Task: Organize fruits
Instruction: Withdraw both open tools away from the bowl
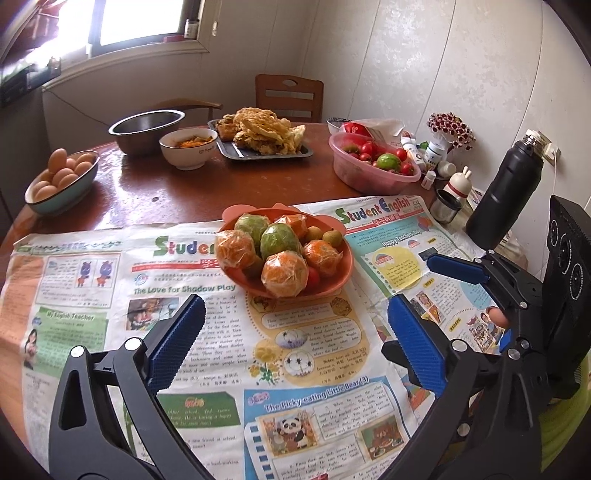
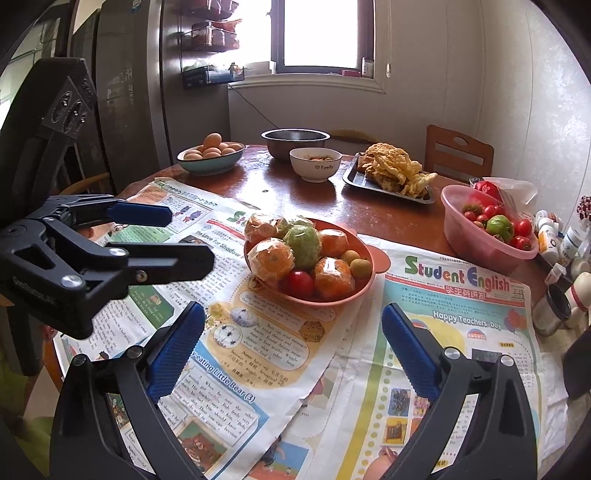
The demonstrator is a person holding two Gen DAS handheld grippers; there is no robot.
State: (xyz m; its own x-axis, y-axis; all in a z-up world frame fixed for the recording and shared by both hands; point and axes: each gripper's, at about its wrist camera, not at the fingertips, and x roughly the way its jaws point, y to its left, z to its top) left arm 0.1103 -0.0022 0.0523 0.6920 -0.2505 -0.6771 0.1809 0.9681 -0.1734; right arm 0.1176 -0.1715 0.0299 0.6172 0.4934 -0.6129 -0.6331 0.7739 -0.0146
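On a round reddish-brown wooden table [image 1: 177, 192], spread newspapers [image 1: 207, 295] cover the near half. At their far edge sits the orange fruit plate [image 1: 332, 280], heaped with plastic-wrapped oranges [image 1: 284, 275], green fruits [image 1: 279, 240] and small tomatoes. Both claws hover above the paper just short of it: the left gripper [image 1: 295, 332] and the right gripper [image 2: 293, 336] stand spread wide, grasping nothing. Farther back lie a bowl of eggs [image 1: 61, 177], a steel bowl [image 1: 146, 129], a tray of fried food [image 1: 262, 140] and a pink basin [image 1: 369, 162]. A window [image 2: 319, 33] brightens the white-walled room.
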